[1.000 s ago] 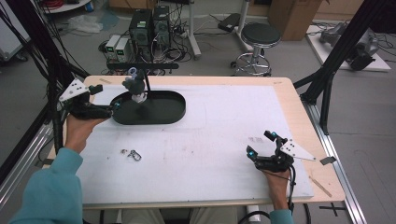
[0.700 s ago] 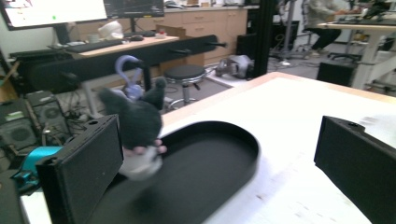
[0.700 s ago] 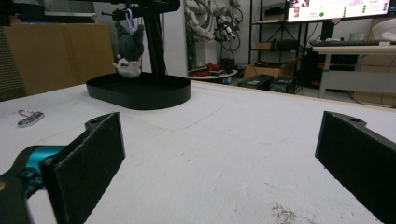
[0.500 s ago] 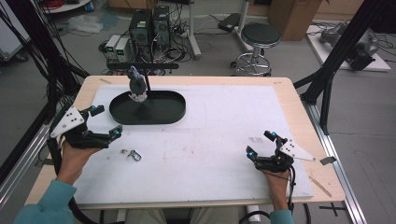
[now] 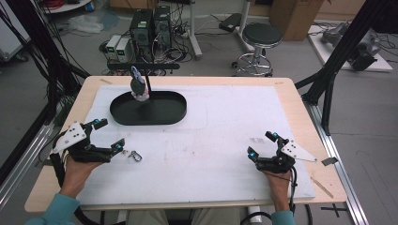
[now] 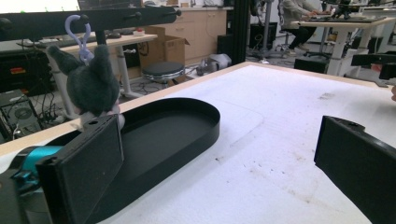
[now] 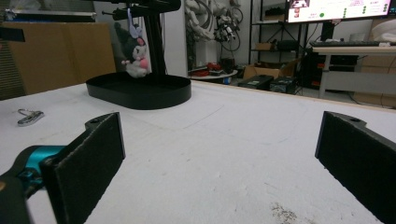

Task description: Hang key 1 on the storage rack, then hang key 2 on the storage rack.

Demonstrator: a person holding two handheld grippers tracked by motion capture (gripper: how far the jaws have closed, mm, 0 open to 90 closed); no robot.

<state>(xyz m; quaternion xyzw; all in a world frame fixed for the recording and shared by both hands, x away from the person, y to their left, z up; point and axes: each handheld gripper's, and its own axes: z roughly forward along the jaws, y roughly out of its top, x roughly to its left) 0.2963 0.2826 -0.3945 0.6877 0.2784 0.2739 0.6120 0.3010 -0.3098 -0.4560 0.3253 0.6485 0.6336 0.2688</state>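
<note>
High view: my left gripper, wide open and empty, just beside small metal clasp on counter; my right gripper, wide open, empty.

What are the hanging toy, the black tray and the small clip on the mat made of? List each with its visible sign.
Hanging toy: soft plush, by its fuzzy grey nap.
Black tray: matte plastic or coated metal; smooth, dull, thin-walled.
Small clip: likely metal, by its silvery glint.

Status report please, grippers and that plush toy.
Left gripper open, right gripper open, both empty. Plush toy hangs on stand over black tray. Nothing blocking.
</note>
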